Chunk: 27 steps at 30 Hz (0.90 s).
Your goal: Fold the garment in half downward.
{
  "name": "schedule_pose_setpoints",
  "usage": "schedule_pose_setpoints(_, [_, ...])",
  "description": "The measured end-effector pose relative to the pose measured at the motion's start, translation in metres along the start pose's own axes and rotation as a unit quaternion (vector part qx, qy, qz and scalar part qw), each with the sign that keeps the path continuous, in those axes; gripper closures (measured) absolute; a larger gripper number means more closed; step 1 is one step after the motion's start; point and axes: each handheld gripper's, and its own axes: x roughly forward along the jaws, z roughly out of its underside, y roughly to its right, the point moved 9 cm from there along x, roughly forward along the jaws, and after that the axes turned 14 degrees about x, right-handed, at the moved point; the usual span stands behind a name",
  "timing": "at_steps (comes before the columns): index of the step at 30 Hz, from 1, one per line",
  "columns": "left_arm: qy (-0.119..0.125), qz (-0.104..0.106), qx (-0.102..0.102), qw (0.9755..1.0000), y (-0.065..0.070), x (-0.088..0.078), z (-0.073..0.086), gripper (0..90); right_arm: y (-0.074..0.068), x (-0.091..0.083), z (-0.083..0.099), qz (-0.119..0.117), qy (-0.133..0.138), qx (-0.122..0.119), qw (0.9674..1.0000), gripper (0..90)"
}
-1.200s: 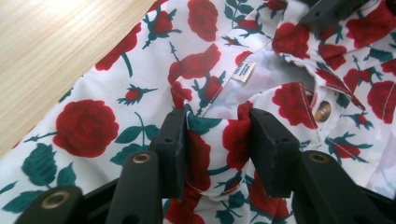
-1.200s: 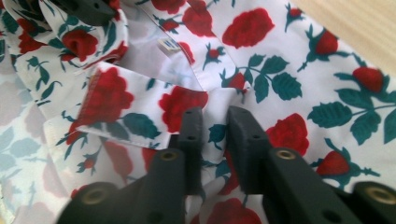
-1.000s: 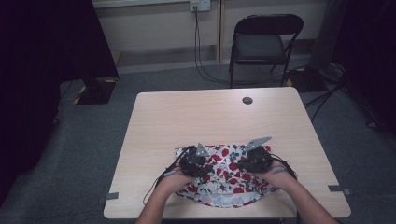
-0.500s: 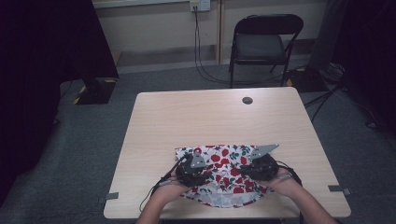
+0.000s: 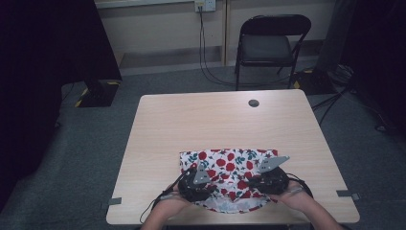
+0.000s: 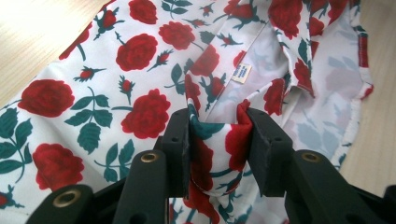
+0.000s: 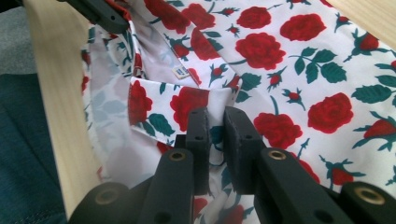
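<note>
Both grippers, left (image 6: 218,140) and right (image 7: 215,135), pinch the cloth (image 5: 225,163); the left's bulky fold may slip free

Left black two-jaw gripper (image 5: 207,183): at your 7 o'clock, jaws clamped on bunched fabric.
Right black two-jaw gripper (image 5: 252,182): at your 5 o'clock, jaws pinched nearly together.

- Looks like a lab or test room, not a home
- Bare wooden desk (image 5: 191,124), corners marked with tape
- Grey carpet floor (image 5: 95,158), black curtain (image 5: 48,48) at left
- Folding chair (image 5: 268,43) by the wall, cables (image 5: 210,72) hanging from a wall socket (image 5: 201,5)
</note>
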Motion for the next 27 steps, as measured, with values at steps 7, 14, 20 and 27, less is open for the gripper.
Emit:
schedule_pose_setpoints(7, [0.008,0.009,0.012,0.9999,0.007,-0.004,0.004,61.6,-0.006,-0.007,0.005,-0.017,0.007,-0.010,0.9998,80.4])
schedule_pose_setpoints(14, [0.022,0.015,0.012,0.9996,0.016,-0.007,0.010,61.3,-0.013,-0.009,0.015,-0.039,0.005,-0.010,0.9992,79.0])
schedule_pose_setpoints(20, [0.021,0.029,0.023,0.9991,0.024,-0.009,0.016,59.7,-0.016,-0.009,0.022,-0.043,0.002,-0.013,0.9990,78.9])
schedule_pose_setpoints(27, [0.015,0.024,0.033,0.9991,0.028,-0.008,0.019,61.7,-0.023,-0.004,0.030,-0.034,-0.013,-0.043,0.9984,77.5])
